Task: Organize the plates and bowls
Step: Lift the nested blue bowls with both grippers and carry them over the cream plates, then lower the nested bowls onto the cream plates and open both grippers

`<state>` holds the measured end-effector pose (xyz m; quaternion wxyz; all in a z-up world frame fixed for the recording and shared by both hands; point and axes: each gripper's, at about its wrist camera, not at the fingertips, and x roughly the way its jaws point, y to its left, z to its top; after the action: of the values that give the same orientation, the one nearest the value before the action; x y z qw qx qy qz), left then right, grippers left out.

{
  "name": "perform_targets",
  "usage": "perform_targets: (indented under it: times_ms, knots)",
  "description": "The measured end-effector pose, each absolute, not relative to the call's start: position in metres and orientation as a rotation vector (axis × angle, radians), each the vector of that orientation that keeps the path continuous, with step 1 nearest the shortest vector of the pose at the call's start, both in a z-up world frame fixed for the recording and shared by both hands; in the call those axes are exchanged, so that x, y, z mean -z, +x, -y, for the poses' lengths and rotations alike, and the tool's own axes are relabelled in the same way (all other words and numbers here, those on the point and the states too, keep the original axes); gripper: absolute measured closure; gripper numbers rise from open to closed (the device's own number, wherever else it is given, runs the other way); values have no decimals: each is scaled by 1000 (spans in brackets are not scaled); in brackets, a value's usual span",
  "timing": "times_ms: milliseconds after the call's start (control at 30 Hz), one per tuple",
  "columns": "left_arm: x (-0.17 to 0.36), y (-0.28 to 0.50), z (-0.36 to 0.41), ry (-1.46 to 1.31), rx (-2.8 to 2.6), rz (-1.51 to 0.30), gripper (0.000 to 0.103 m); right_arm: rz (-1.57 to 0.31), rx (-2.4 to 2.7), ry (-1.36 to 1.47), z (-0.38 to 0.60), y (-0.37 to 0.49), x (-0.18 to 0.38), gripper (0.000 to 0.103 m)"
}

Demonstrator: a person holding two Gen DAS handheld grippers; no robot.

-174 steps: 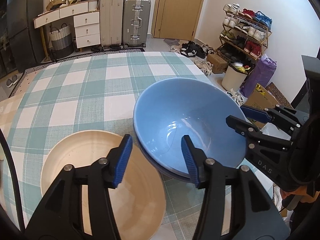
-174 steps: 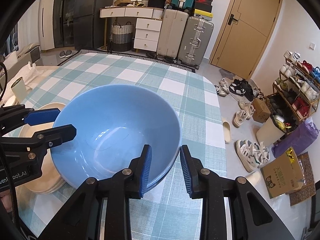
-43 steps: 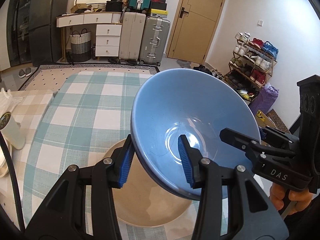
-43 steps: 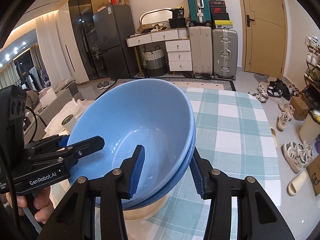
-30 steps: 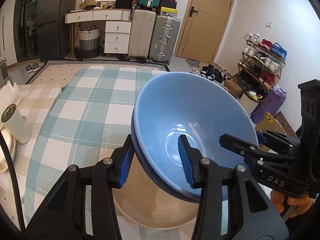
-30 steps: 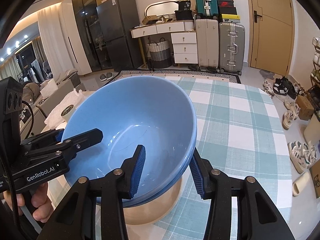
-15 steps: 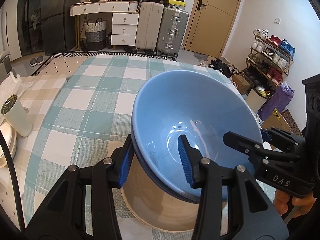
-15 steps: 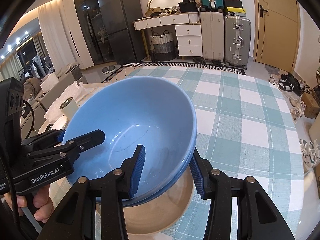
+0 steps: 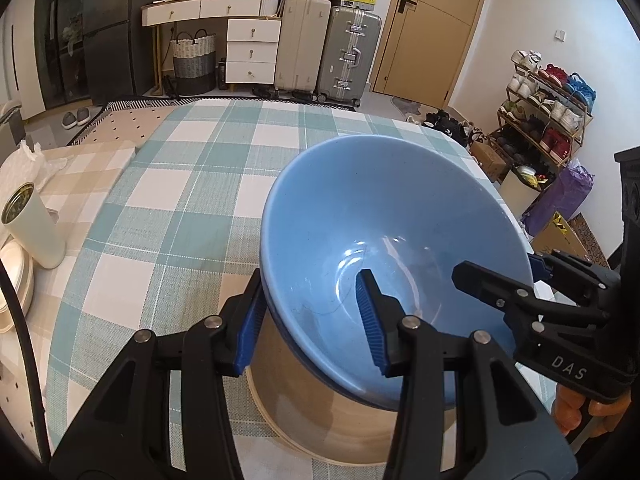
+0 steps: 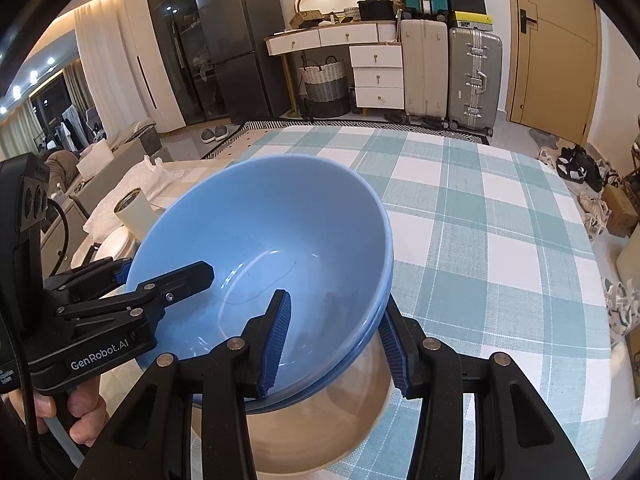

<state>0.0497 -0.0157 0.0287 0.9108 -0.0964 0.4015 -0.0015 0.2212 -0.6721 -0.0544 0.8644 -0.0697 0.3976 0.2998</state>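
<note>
Two nested blue bowls (image 9: 384, 216) (image 10: 280, 220) hang just above a beige bowl (image 9: 320, 412) (image 10: 320, 420) near the table's front edge. My left gripper (image 9: 310, 320) is shut on the blue bowls' near-left rim, one finger inside and one outside. My right gripper (image 10: 336, 340) is shut on the opposite rim in the same way. Each gripper also shows in the other's view, the right one (image 9: 532, 280) and the left one (image 10: 160, 276). The lower blue bowl shows only as a rim edge. The blue bowls hide most of the beige bowl's inside.
The table wears a teal and white checked cloth (image 9: 192, 200) (image 10: 480, 220). A white cylindrical cup (image 9: 32, 224) (image 10: 134, 212) and stacked white plates (image 9: 12, 276) stand at the left. Suitcases, drawers and a shoe rack stand on the floor beyond.
Both grippers have carried the blue bowls from the table onto a spot over the beige bowl and lowered them toward it. The grips have not changed.
</note>
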Motion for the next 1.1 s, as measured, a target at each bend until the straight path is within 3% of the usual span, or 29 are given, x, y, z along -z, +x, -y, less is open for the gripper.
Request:
perform_targets:
  times_ms: [600, 733, 800, 867, 1100]
  knots:
    - [-22, 49, 13, -206, 17, -838, 60, -842, -629, -162, 672, 218, 59, 57]
    - [-23, 47, 14, -186, 19, -825, 48, -832, -623, -175, 672, 217, 59, 57]
    - [-25, 45, 16, -158, -2, -810, 40, -824, -619, -185, 672, 218, 58, 52]
    - [-27, 43, 16, -148, -7, -795, 32, -802, -607, -185, 675, 217, 55, 37]
    - [-34, 36, 10, -145, 3, -753, 26, -790, -609, -173, 683, 218, 50, 25]
